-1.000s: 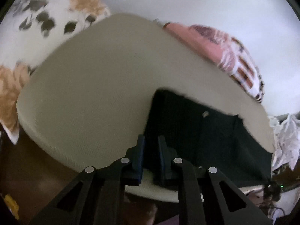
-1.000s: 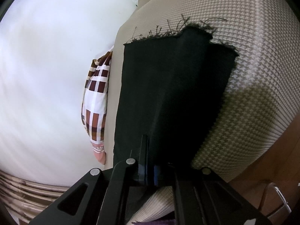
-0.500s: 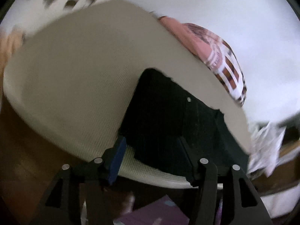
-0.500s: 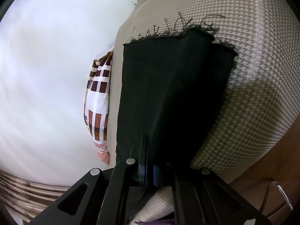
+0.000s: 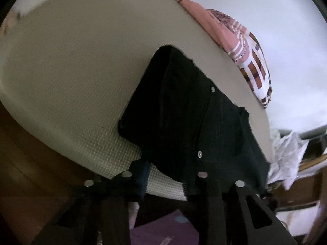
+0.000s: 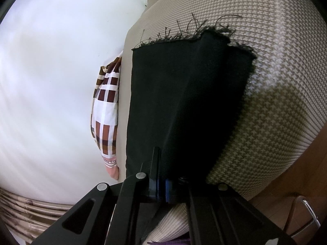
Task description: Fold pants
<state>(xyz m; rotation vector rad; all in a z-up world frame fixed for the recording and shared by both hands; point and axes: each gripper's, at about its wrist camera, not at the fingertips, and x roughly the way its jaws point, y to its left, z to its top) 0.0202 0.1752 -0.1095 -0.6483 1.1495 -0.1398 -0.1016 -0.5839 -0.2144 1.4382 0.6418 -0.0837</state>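
Note:
Black pants (image 5: 190,112) lie folded on a beige woven cushion (image 5: 77,65), their waist with metal rivets toward the near edge. My left gripper (image 5: 169,175) is open, its fingers spread on either side of the waist edge, holding nothing. In the right wrist view the pants (image 6: 184,94) show frayed leg hems at the far end. My right gripper (image 6: 163,177) is shut on the near edge of the pants, over the edge of the cushion (image 6: 276,81).
A pink and brown checked cloth (image 5: 245,51) lies behind the cushion against a white wall; it also shows in the right wrist view (image 6: 106,106). A white crumpled bag (image 5: 286,155) sits at the right. Brown wood (image 5: 24,163) lies below the cushion edge.
My left gripper has opened and let go of the pants' waist edge, then drawn back a little. My right gripper has stayed shut on the pants.

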